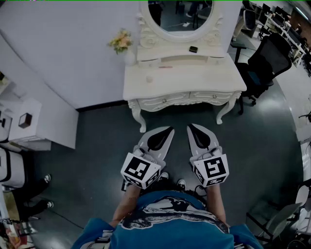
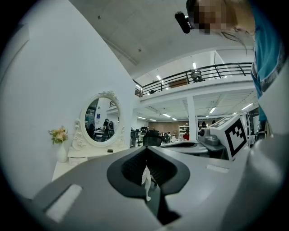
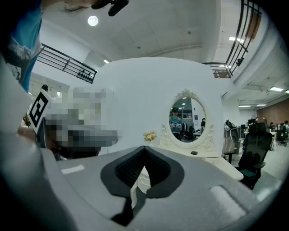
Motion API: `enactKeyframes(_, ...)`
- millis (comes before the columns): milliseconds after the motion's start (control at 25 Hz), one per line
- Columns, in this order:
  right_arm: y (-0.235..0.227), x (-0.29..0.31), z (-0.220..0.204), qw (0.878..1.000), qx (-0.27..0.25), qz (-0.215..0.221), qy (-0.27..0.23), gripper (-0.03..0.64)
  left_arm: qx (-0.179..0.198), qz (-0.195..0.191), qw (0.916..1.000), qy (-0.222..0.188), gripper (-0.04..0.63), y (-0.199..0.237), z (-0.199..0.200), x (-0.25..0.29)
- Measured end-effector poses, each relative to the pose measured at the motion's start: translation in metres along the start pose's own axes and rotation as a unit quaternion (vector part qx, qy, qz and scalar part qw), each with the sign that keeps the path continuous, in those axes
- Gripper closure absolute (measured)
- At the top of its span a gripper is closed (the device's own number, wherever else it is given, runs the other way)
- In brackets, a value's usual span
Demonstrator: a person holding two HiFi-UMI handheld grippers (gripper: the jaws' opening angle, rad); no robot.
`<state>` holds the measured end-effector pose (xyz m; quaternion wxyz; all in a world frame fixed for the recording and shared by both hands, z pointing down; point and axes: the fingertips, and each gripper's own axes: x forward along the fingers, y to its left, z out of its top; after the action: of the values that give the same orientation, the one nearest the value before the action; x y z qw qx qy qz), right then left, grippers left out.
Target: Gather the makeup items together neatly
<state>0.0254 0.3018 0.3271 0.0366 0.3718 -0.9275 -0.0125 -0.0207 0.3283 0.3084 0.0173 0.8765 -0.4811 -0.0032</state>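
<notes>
Seen from the head camera, a person in a blue top stood on a dark floor (image 1: pixel 97 146) facing a white, ornate bench (image 1: pixel 146 90) at 12 o'clock. The bench carried an oval mirror (image 1: pixel 180 14) at its back. The left gripper (image 1: pixel 170 129) and the right gripper (image 1: pixel 189 126) were held side by side in front of the body, both pointing toward 12 o'clock, well short of the bench and touching nothing. The left gripper's jaws were clenched tip to tip with nothing between them, and its own view showed only a bench leg through the gap behind the tips. The right gripper's jaws were likewise pressed together and empty. A small dark makeup item (image 1: pixel 193 49) lay on the raised shelf under the mirror, at about 1 o'clock from the right gripper's jaws and well apart from both pairs. A thin pinkish item (image 1: pixel 165 66) lay on the lower bench top, too small to identify. A vase of flowers (image 1: pixel 121 41) stood at the shelf's 9 o'clock end. A black office chair (image 1: pixel 265 61) stood at 3 o'clock of the bench.
</notes>
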Motion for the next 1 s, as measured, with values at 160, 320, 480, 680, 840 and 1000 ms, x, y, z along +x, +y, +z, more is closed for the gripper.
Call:
enactKeyframes(160, -0.001, 0.002, -0.004, 1.0, 0.004, -0.004, 0.006, 0.615, -0.011, -0.003, 0.9999, -0.002, 0.58, 0.003, 0.0, 0.003)
enactKeyframes(320, -0.004, 0.002, -0.006, 1.0, 0.013, -0.013, 0.0, 0.615, -0.015, -0.007, 0.9999, 0.002, 0.58, 0.006, -0.004, 0.005)
enactKeyframes(480, -0.007, 0.004, -0.011, 1.0, 0.023, -0.018, 0.002, 0.615, -0.016, -0.013, 0.9997, 0.01, 0.58, 0.008, -0.01, 0.008)
enactKeyframes(680, -0.007, 0.013, -0.019, 0.999, 0.034, -0.023, 0.012, 0.615, -0.014, -0.022, 0.9995, 0.018, 0.58, 0.016, -0.014, 0.01)
enactKeyframes(840, -0.003, 0.025, -0.021, 0.999, 0.043, -0.021, 0.014, 0.615, -0.013, -0.027, 0.9993, 0.024, 0.58, 0.026, -0.017, 0.01)
enactKeyframes(1000, 0.003, 0.035, -0.028, 0.999, 0.044, -0.023, 0.023, 0.615, -0.012, -0.034, 0.9988, 0.033, 0.58, 0.036, -0.023, 0.008)
